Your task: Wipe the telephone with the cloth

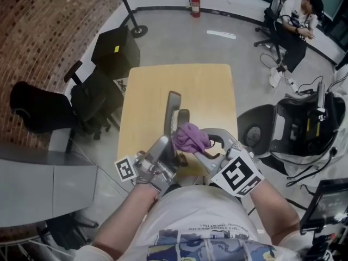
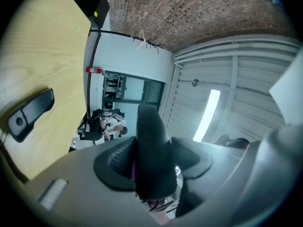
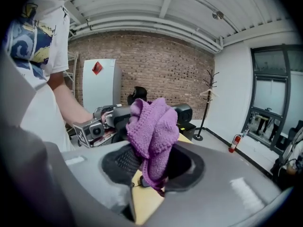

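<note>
Gripping the black telephone (image 1: 172, 113) in the left claw (image 2: 151, 162), pinching purple cloth (image 3: 151, 124) in the right claw (image 3: 152, 162) beside it, with forearms (image 1: 128, 216) converging.

You are standing over a wooden table (image 1: 152, 86) on a grey floor (image 1: 179, 42). A brick wall (image 1: 54, 20) is running along your left, a fire extinguisher (image 1: 195, 5) is standing far ahead, and a black chair (image 1: 41, 113) is sitting beside the table.

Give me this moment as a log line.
left gripper: holds telephone | right gripper: holds cloth | cloth beside telephone, over table
</note>
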